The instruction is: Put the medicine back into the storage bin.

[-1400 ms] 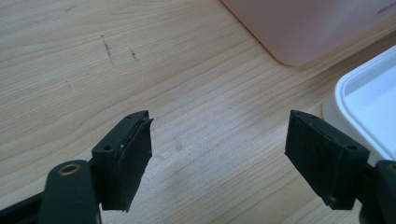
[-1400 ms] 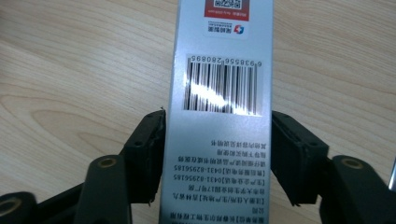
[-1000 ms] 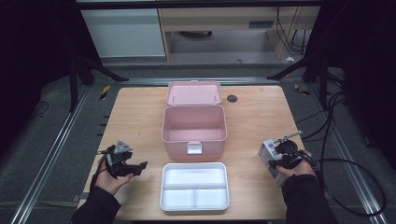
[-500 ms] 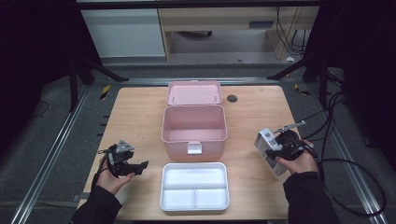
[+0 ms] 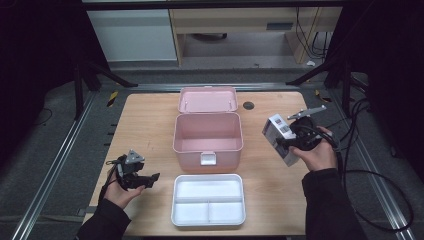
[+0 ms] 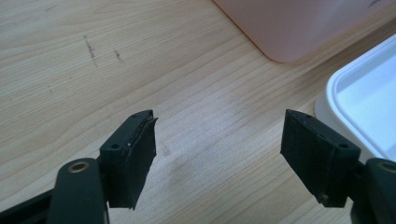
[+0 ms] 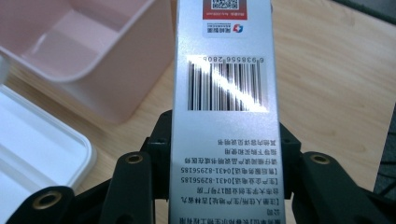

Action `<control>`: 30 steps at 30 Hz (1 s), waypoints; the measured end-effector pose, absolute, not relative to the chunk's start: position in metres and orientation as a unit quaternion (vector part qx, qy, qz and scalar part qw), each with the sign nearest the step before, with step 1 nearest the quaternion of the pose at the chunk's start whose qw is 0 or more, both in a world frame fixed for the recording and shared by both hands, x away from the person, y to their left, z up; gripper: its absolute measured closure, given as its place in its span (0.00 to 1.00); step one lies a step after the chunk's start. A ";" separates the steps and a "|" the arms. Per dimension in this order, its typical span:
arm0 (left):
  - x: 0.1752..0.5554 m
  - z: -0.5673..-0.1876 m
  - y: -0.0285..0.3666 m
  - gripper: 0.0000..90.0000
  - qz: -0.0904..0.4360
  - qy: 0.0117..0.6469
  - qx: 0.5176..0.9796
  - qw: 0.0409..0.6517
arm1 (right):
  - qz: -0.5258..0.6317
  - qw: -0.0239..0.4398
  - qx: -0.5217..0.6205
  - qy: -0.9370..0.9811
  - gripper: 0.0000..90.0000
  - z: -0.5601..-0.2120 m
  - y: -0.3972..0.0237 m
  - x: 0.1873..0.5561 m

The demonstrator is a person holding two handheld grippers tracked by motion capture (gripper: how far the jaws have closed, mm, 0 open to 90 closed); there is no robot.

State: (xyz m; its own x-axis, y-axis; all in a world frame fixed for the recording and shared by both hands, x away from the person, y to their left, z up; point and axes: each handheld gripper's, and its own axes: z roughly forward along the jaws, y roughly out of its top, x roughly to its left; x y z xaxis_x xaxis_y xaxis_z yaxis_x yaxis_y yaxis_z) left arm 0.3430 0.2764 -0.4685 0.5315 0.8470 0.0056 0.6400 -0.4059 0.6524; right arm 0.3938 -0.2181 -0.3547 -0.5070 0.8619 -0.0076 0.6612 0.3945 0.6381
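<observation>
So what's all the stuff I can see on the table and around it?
Storage box: one, pink, open, middle of the table.
Lid: one, pink, lying just behind the storage box.
Tray: one, white, with compartments, at the near edge in front of the storage box.
Carton: one, silver and white with a barcode, held above the table's right side.
Table: one, light wood.
Cabinet: one, white, beyond the table.
Left gripper: one, black, open over bare wood at the left.
Right gripper: one, black, shut on the carton.
Hands: two, one on each gripper.
</observation>
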 end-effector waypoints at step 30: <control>0.345 -0.469 0.277 0.30 0.172 0.449 0.824 0.301 | 0.343 0.165 0.370 0.848 0.62 -0.300 -0.112 0.465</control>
State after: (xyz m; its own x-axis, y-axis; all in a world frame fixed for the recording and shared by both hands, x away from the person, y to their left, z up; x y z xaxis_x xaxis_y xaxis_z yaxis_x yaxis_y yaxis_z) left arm 0.3445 0.2767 -0.4689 0.5378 0.8430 0.0123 0.6365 -0.4156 0.6497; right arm 0.4651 -0.1122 -0.3002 -0.6712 0.7408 -0.0262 0.5145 0.4911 0.7029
